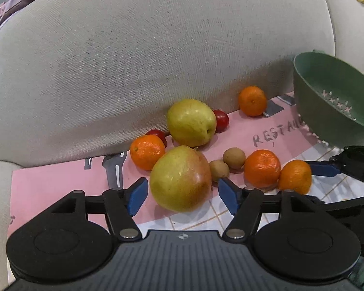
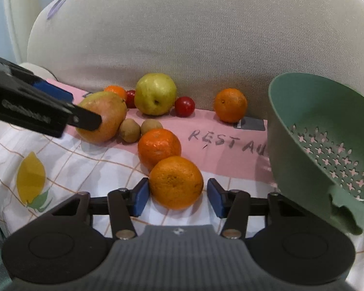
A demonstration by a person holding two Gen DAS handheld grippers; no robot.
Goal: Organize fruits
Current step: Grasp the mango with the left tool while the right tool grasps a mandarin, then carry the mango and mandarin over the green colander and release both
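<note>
Left gripper [image 1: 183, 195]: jaws stood apart around the blushed pear [image 1: 180, 179]; a gap showed at each blue pad, so nothing was pressed.
Blushed pear: lay between the left fingers, at the edge where the pink sheet [image 1: 48, 184] met the checked cloth [image 1: 201, 220].
Right gripper [image 2: 177, 195]: jaws parted around the nearest mandarin [image 2: 176, 181]; the left pad lay just beside the peel, the right pad was clear of it; contact could not be told.
Nearest mandarin: rested on the checked cloth, touching a second mandarin [image 2: 159, 145] behind it.
Small brown fruits [image 2: 140, 128]: two, side by side, between the blushed pear and the second mandarin.
Green pear [image 2: 155, 94]: stood against the beige cushion [image 2: 182, 36], a red tomato [image 2: 185, 106] just beside it on the right.
Far mandarin [image 2: 230, 105]: alone by the cushion, apart from the rest.
Green colander [image 2: 303, 126]: tilted at the right, empty, near the right gripper.
</note>
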